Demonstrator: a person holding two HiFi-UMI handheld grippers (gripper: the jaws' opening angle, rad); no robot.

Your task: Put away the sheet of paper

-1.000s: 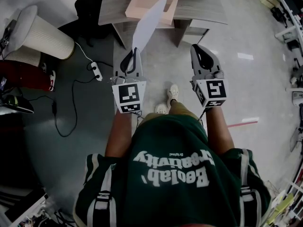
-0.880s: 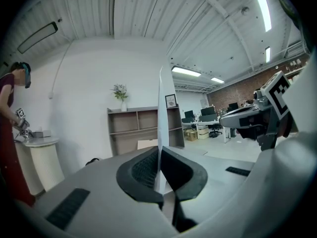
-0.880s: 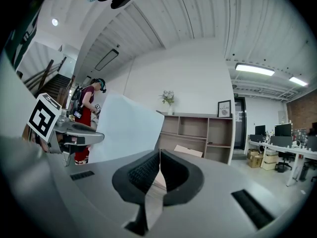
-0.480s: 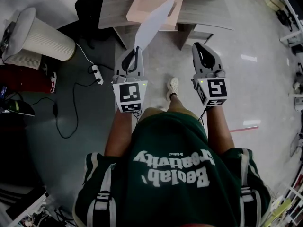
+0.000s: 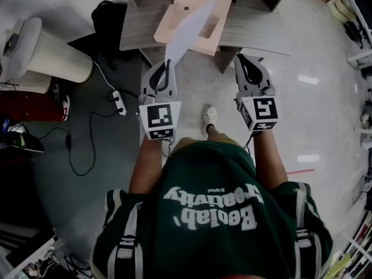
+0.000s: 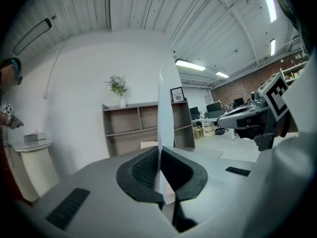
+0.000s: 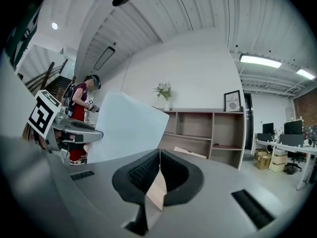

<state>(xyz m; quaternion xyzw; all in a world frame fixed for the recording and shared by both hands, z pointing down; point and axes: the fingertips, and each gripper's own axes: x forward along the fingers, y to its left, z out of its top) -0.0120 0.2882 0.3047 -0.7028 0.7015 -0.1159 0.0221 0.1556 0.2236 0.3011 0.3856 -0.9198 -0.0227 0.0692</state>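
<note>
White sheet of paper [image 5: 187, 31] is standing upright in the left gripper [image 5: 165, 66], whose jaws are pinching its lower edge. Its top is reaching over the front of the wooden shelf unit [image 5: 256, 25]. The right gripper [image 5: 247, 63], jaws pressed together on nothing, is hovering just short of the shelf unit. I am judging that the step is calling for a firm pinch, a levelled sheet and a slow slide into a compartment, lest the floppy end buckle.

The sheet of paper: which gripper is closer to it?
Left. The left gripper pinches the sheet of paper at its lower end; the right gripper is alongside, shut, not touching it.
</note>
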